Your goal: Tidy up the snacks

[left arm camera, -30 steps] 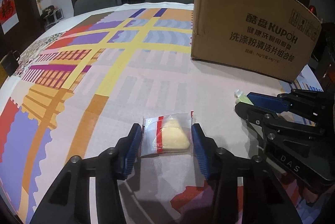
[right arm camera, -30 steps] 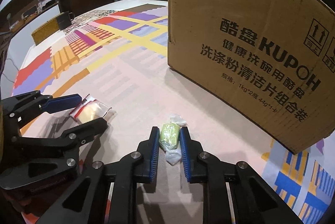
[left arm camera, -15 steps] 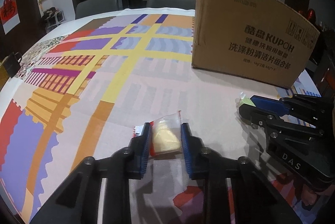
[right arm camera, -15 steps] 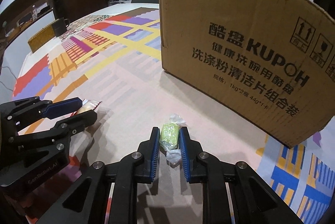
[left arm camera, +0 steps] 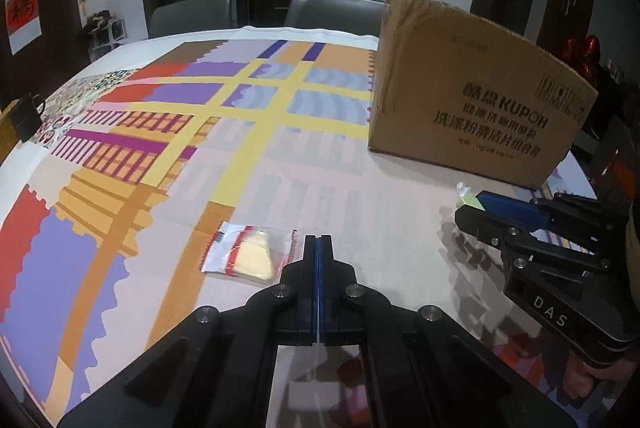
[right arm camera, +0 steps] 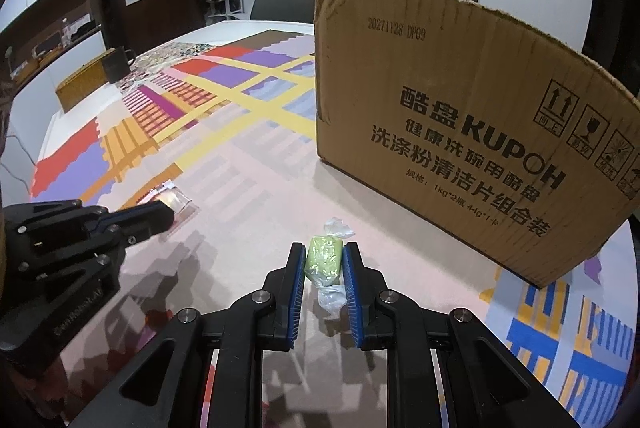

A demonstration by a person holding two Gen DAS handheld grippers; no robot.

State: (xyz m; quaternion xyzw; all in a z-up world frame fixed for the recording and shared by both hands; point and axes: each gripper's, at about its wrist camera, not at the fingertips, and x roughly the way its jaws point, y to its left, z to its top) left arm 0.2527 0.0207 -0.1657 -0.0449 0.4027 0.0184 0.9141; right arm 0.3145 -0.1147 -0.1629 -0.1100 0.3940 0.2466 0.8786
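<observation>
nearest in the left wrist view, the left gripper point(left arm camera: 319, 242) has its blue-padded jaws pressed flat together with nothing between them; they have just been closing, and the clear, red-striped packet with a pale yellow snack point(left arm camera: 249, 253) lies on the cloth just to the left of the closed tips, so the pinch looks to have missed or slipped off it. in the right wrist view, the right gripper point(right arm camera: 323, 260) stands narrow, its pads clamped on the sides of a small green candy in clear twisted wrap point(right arm camera: 324, 259), one twist sticking out ahead and one hanging below; gripping the firm middle rather than the loose ends probably keeps it from sliding. both work over the patchwork-coloured tablecloth point(right arm camera: 248, 195). further back stands the tall brown cardboard box with black printed lettering point(right arm camera: 460, 131), probably the bin for the snacks, close enough for a short carry. beyond the table's far edge sit grey chairs point(left arm camera: 332, 12).
</observation>
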